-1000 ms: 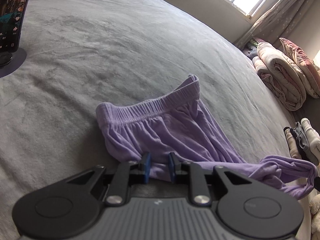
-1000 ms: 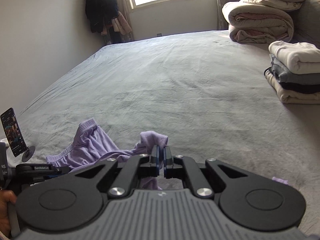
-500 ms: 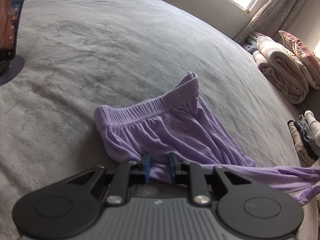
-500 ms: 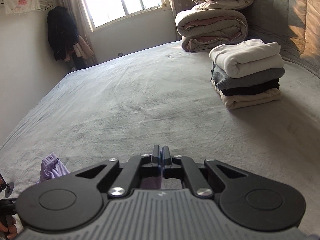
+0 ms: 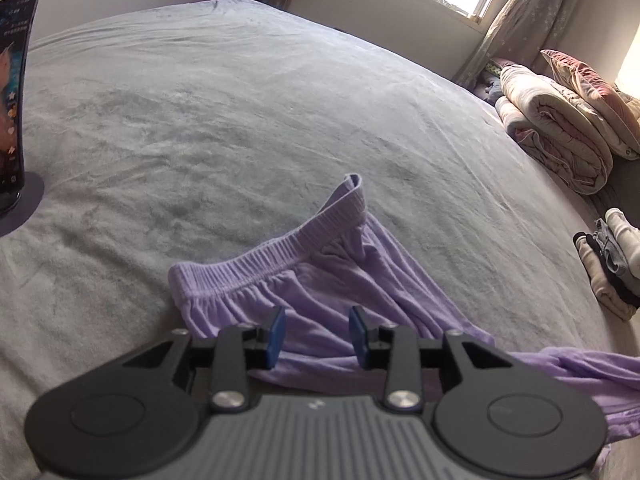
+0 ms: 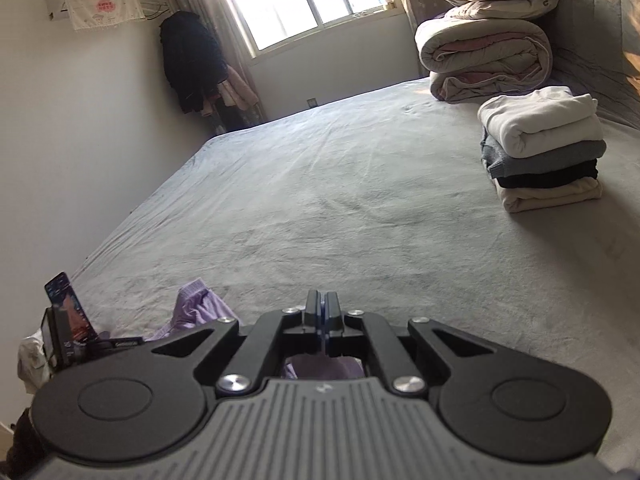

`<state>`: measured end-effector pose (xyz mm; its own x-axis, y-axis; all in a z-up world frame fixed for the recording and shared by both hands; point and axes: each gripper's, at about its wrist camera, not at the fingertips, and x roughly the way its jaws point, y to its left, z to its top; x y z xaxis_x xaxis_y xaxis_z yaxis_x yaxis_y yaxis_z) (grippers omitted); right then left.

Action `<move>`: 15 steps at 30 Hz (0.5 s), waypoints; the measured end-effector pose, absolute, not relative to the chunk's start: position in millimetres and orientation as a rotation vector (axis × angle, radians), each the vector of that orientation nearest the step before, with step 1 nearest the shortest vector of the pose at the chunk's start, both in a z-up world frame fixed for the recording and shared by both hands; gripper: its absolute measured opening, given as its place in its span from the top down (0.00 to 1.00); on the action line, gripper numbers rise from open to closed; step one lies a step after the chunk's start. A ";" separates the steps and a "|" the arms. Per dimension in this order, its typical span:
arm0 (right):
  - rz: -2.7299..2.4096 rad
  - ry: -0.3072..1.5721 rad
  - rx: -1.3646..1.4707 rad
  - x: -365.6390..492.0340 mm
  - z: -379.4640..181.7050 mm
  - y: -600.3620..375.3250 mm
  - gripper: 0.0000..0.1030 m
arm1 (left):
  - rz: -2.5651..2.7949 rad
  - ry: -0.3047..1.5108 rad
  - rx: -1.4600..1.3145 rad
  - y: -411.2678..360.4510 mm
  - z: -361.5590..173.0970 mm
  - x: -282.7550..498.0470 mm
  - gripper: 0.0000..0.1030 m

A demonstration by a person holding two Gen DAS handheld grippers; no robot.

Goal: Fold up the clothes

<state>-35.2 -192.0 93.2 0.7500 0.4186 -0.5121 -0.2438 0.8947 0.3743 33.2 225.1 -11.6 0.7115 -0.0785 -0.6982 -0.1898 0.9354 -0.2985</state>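
Purple trousers (image 5: 320,280) lie on the grey bed sheet (image 5: 200,120), their ribbed waistband (image 5: 280,248) towards the far left and a leg trailing off to the right. My left gripper (image 5: 318,332) hovers just above the cloth near the waist. Its jaws are opening and the blue pads (image 5: 276,330) stand clear of the fabric. My right gripper (image 6: 322,304) is shut, and a bit of purple trouser cloth (image 6: 324,368) shows under its fingers. The waist end of the trousers (image 6: 200,304) lies to its left.
A stack of folded clothes (image 6: 544,152) sits on the bed at the right, with rolled duvets and pillows (image 6: 484,56) behind it. A phone on a stand (image 5: 12,100) is at the left bed edge. A dark coat (image 6: 192,64) hangs in the corner by the window.
My left jaws have spread apart and let go of the trousers, and that gripper has lifted a little. My right gripper has moved right with the cloth, stretching the leg out.
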 end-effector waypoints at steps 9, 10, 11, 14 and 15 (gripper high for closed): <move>0.485 0.834 0.294 -66.8 64.7 -182.3 0.98 | 0.068 0.716 -0.387 224.5 -11.7 64.8 0.47; 0.481 0.860 0.284 -68.0 57.5 -180.9 0.98 | 0.069 0.717 -0.398 225.2 -13.3 69.3 0.47; 0.478 0.890 0.277 -70.8 49.8 -179.6 0.98 | 0.070 0.709 -0.412 225.3 -15.1 73.8 0.47; 0.472 0.969 0.266 -74.6 28.6 -176.9 0.98 | 0.073 0.692 -0.442 224.6 -21.5 83.9 0.47; 0.467 0.994 0.258 -74.2 21.3 -176.1 0.98 | 0.078 0.694 -0.450 224.5 -24.1 88.0 0.47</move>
